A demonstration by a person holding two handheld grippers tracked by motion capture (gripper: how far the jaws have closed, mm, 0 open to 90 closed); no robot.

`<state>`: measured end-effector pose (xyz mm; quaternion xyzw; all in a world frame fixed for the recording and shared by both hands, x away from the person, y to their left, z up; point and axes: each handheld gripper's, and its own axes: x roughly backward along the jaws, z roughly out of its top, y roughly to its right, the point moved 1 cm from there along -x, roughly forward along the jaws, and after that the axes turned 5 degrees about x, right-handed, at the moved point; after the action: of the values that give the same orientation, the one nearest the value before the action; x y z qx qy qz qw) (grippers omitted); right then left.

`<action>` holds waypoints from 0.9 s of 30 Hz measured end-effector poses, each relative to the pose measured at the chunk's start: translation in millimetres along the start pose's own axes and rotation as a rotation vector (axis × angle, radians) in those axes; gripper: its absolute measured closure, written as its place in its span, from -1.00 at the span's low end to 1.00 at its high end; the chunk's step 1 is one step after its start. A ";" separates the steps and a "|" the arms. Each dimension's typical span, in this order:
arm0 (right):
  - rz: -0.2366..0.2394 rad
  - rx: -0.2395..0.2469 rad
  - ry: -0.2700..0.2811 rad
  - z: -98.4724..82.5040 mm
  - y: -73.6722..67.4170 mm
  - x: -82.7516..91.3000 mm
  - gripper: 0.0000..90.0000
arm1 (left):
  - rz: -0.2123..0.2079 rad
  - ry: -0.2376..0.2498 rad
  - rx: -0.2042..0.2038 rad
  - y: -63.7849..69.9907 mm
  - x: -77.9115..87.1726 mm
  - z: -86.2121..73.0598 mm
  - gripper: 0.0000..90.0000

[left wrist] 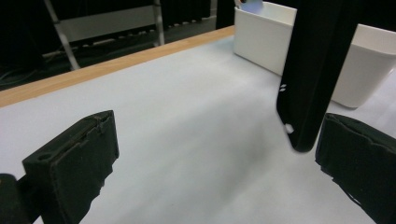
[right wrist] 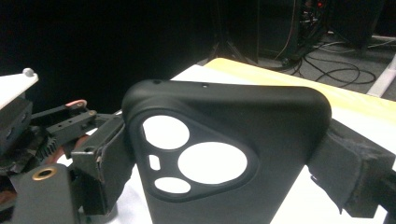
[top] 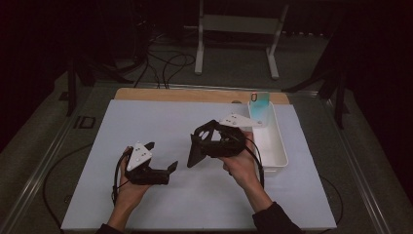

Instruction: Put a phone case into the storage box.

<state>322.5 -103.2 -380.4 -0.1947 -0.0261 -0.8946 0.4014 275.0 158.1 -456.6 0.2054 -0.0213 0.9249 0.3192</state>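
Right claw [right wrist: 224,154] grips the black phone case [right wrist: 219,154] by its edges; left claw [top: 163,158] stands released beside it. Keep the case upright and carry it squarely over the white bin [top: 272,146].

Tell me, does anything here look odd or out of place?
Slightly: a pale phone leans upright against the far end of the white bin instead of lying flat. Otherwise fine: the right tongs grip a black phone case; the left tongs are open.

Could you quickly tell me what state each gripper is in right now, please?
Left gripper: open, nothing held; the phone case hangs just ahead of it.
Right gripper: closed on the phone case.
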 end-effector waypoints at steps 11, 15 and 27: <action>-0.022 0.005 0.001 1.5 7.1 2.1 -0.68 | 0.057 0.012 0.018 -23.8 24.1 -24.0 -1.00; -0.038 0.011 0.001 3.7 11.1 3.0 -0.69 | 0.083 0.005 0.023 -28.7 30.5 -33.2 -1.00; -0.071 0.005 0.010 12.1 23.0 7.7 -0.69 | 0.124 -0.006 -0.006 -35.2 38.7 -49.9 -1.00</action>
<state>338.6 -121.8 -368.9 -0.1883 -0.0330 -0.9092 0.3699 250.3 217.2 -490.3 0.2055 -0.0378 0.9422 0.2620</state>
